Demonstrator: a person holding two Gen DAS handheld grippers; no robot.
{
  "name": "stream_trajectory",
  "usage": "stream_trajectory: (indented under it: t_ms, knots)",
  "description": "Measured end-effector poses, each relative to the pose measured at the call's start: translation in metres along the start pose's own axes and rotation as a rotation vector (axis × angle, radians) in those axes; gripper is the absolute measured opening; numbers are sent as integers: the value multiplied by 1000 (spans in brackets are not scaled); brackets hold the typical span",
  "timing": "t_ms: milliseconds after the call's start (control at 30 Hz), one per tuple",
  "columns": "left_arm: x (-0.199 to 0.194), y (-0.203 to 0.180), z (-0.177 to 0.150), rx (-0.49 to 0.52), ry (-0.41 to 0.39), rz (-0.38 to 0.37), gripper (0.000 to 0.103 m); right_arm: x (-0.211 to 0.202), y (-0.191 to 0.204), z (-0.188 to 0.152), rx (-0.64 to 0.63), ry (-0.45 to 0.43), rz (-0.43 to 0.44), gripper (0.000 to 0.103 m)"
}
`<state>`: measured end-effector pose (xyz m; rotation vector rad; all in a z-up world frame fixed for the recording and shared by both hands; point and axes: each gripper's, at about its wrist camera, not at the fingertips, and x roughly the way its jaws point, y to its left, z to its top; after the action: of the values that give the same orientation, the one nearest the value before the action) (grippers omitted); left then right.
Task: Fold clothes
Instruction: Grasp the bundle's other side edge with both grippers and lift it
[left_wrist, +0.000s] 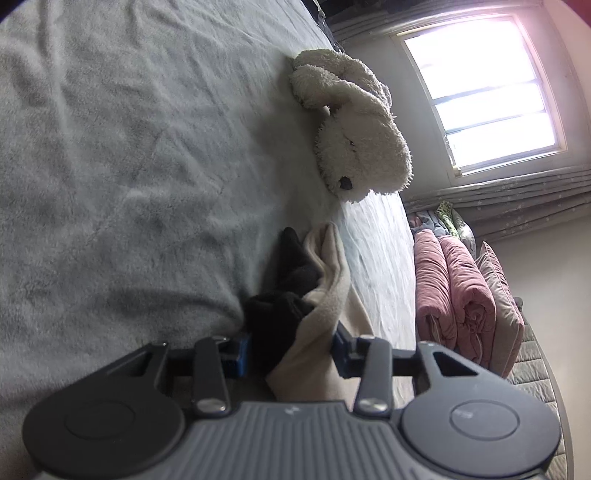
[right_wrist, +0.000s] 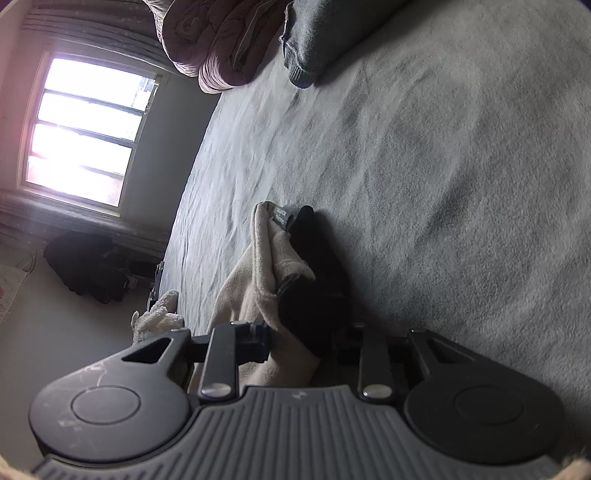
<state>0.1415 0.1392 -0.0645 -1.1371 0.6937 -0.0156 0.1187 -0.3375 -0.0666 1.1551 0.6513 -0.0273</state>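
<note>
Two grippers, left gripper (left_wrist: 291, 350) and right gripper (right_wrist: 303, 341), pinch one cream-and-black garment (left_wrist: 314, 295).

Garment (left_wrist: 314, 317) bunched on the bed (left_wrist: 110, 166), a fold of it between each claw's fingers: left claw (left_wrist: 291, 354), right claw (right_wrist: 303, 347). Beyond it, the plush toy (left_wrist: 354, 140) lies near the bed's edge. A rolled quilt (right_wrist: 207, 44) and a pillow (right_wrist: 332, 33) sit at the far end.

Both wrist cams rolled sideways, low and close over grey bed blanket (left_wrist: 129, 166), left cam facing along it twd window (left_wrist: 480, 96), right cam likewise, shared: cream-and-black garment (right_wrist: 280, 266) on blanket, window.
</note>
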Motion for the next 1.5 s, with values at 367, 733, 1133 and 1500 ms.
stream_trajectory:
  t_ms: [367, 733, 1133, 1500]
  knots:
    - [-32, -5, 4, 57, 22, 45, 31, -31, 26, -9, -111, -24, -21, 25]
    - [-93, 7, -10, 33, 114, 91, 31, -86, 10, -34, -101, 49, -39, 25]
    - [-146, 22, -42, 133, 161, 166, 30, -137, 6, -60, -177, 124, -147, 25]
    - [-151, 43, -46, 267, 136, 70, 48, -136, -4, -88, -376, 53, -236, 44]
